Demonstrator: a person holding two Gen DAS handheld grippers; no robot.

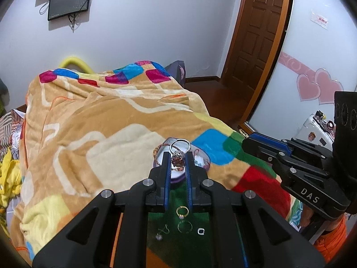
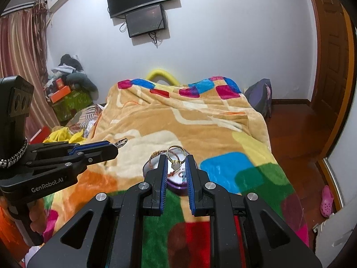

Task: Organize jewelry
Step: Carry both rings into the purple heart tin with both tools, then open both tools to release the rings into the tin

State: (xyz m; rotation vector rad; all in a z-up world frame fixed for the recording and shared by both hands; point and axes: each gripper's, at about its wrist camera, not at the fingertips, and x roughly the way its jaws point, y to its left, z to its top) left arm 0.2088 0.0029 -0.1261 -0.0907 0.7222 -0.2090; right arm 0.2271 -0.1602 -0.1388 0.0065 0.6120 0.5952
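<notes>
My left gripper (image 1: 177, 156) is shut on a silver ring with a dark red stone (image 1: 178, 157), held above a small purple-rimmed white dish (image 1: 202, 159) on the blanket. My right gripper (image 2: 176, 160) is shut on a gold ring with a pale stone (image 2: 175, 159), also held over the dish (image 2: 176, 184). A gold-and-red chain (image 1: 156, 154) lies in the dish. Below the left fingers, a gold ring (image 1: 182, 211), a silver ring (image 1: 184, 226), an earring (image 1: 161, 233) and a small white piece (image 1: 201, 231) lie on the green patch.
The colourful blanket (image 1: 100, 120) covers the bed. The right gripper's body (image 1: 301, 167) is at the right of the left view; the left gripper's body (image 2: 55, 160) is at the left of the right view. A wooden door (image 1: 256, 29) and floor are to the right.
</notes>
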